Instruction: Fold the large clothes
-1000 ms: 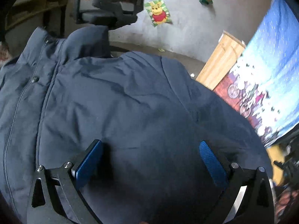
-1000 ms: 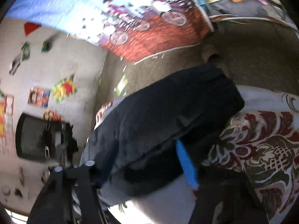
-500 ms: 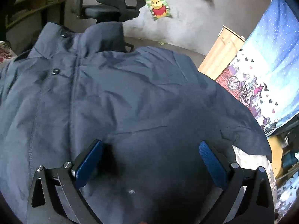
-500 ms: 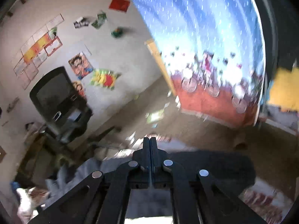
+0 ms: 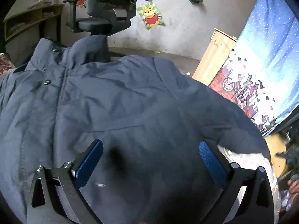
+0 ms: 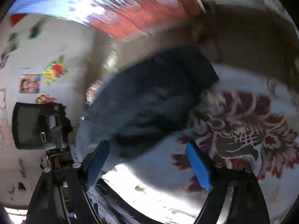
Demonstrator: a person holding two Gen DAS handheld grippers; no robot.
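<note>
A large dark navy jacket (image 5: 130, 102) lies spread out and fills the left wrist view, its collar and snap buttons at the upper left. My left gripper (image 5: 149, 149) hovers over the jacket's body, open, with nothing between its blue pads. In the blurred right wrist view, a dark sleeve end of the jacket (image 6: 158, 97) lies on a white bedcover with a red floral pattern (image 6: 243, 130). My right gripper (image 6: 147, 155) hangs just above the sleeve's near edge, its jaws opening wide and nothing gripped between them.
A black office chair (image 5: 108, 5) stands behind the jacket, next to a wooden desk (image 5: 31, 20). A light wooden cabinet (image 5: 214, 56) and a blue patterned curtain (image 5: 265, 65) are at the right. Posters hang on the grey wall (image 5: 177, 18).
My right gripper swung up toward the wall with its jaws shut, then came back down over the sleeve with its jaws wide. The left gripper drew back slightly, so more of the jacket shows.
</note>
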